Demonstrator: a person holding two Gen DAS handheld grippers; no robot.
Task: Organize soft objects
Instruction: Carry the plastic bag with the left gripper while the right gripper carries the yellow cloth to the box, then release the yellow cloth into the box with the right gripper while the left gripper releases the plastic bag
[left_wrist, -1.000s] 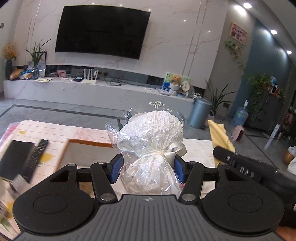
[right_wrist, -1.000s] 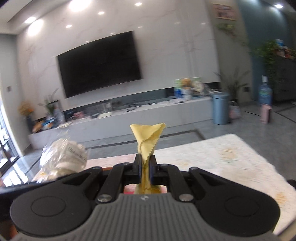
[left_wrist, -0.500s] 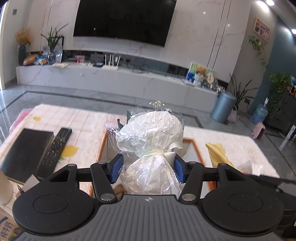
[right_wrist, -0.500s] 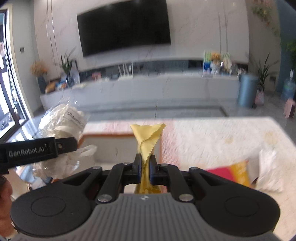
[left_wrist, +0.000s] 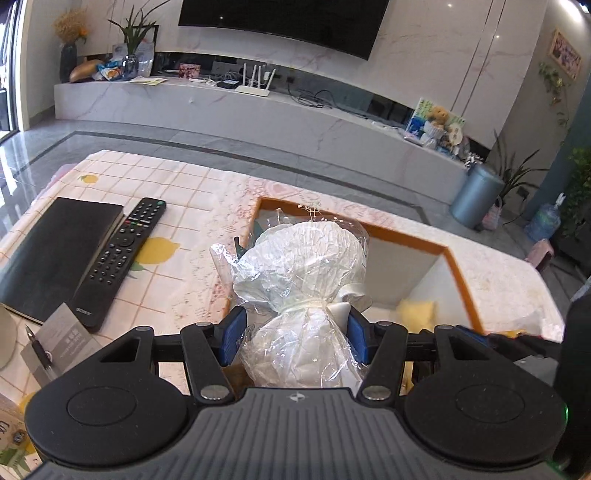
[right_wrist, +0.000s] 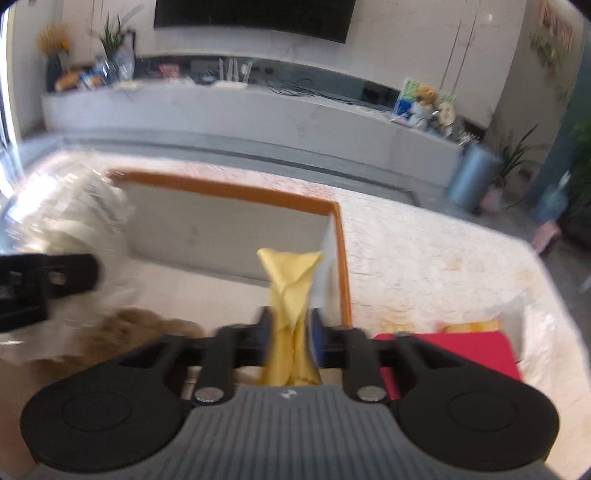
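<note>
- Landmark: white box with an orange rim, open at the top, standing on the patterned tablecloth.
- Left gripper: blue pads clamped on the tied neck of a cellophane-wrapped white bouquet, jaws about mid-width. The bundle stands upright over the box's near left part, its head against the far rim.
- Right gripper: jaws opening, with a twisted yellow cloth between them. The pads look to stand just off the cloth, but the picture is blurred here. The cloth sticks up over the box's right end, just inside the right rim.
- Inside the box, right wrist view: a brown furry thing at the near left, too blurred to name.
- Left of the box: a black remote control, and further left a black notebook touching it along one edge. Nearer the camera, a grey card with a pen.
- Right of the box: a red flat thing on the cloth, just beside the rim, with yellow packaging behind it.
- Beyond the box: grey floor, a long marble TV bench and a dark screen on the wall.
</note>
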